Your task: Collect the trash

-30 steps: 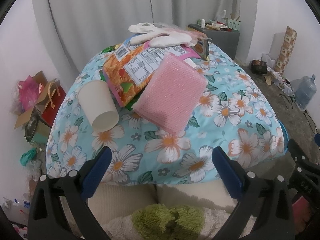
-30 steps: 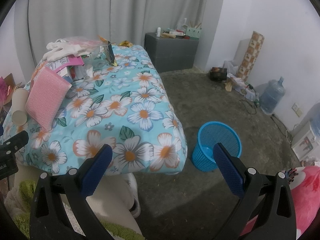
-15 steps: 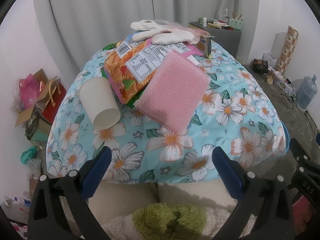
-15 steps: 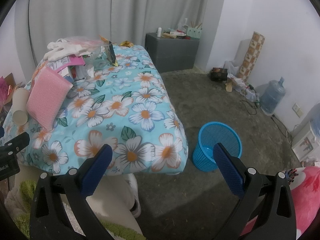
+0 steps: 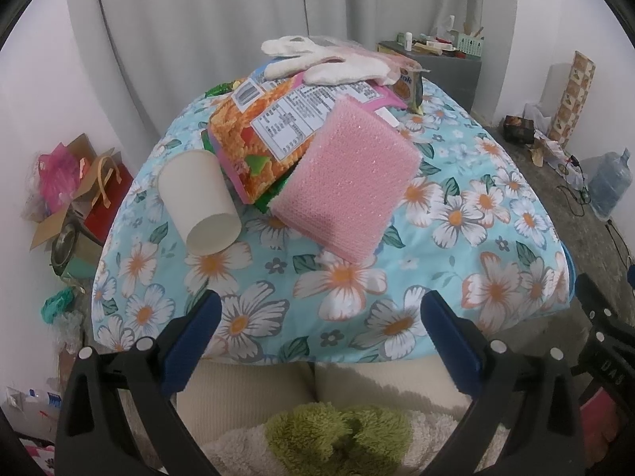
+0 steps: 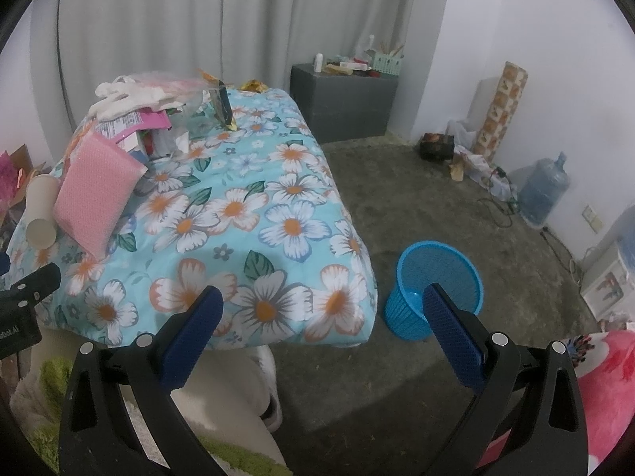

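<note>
Left hand-held gripper [image 5: 317, 317] hangs with its fingers spread and empty, short of the near edge of the table [image 5: 496, 214]; right hand-held gripper [image 6: 321, 311] is likewise spread and empty.

Task status: not started, by appearance. All trash lies on the table: paper cup [image 5: 200, 200] on its side, pink bubble mailer [image 5: 345, 182] leaning on the snack bag [image 5: 266, 139], white gloves [image 5: 329, 63] topping the pile.

View differences: only the right wrist view shows the blue basket [image 6: 436, 289], on the floor beside the table; it looks empty. The left wrist view shows the pile more closely.
</note>
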### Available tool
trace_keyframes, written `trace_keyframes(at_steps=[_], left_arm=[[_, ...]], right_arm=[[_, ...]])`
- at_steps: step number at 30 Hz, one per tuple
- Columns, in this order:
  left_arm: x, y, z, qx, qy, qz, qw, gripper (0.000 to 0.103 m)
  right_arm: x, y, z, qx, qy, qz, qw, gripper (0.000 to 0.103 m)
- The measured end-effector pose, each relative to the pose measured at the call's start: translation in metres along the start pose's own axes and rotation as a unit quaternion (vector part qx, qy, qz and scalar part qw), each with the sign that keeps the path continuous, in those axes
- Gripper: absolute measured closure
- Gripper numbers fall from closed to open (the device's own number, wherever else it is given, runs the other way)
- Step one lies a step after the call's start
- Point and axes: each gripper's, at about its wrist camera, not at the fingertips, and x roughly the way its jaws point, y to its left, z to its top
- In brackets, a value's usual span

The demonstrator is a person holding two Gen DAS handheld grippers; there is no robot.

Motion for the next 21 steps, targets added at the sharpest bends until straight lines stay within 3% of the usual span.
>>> trace_keyframes(at_steps=[14, 21], left_arm=[[0.002, 0.006, 0.004, -0.01, 0.003, 0.002, 0.9999, 0.004], [0.004, 0.052, 0.013, -0.067, -0.015, 0.023, 0.9974, 0.004]], right_arm=[[-0.002, -0.001, 0.005, 0.001, -0.011, 0.023, 1.0, 0.007], [-0.011, 0.016, 0.022, 0.007, -0.073, 0.103, 0.992, 0.007]])
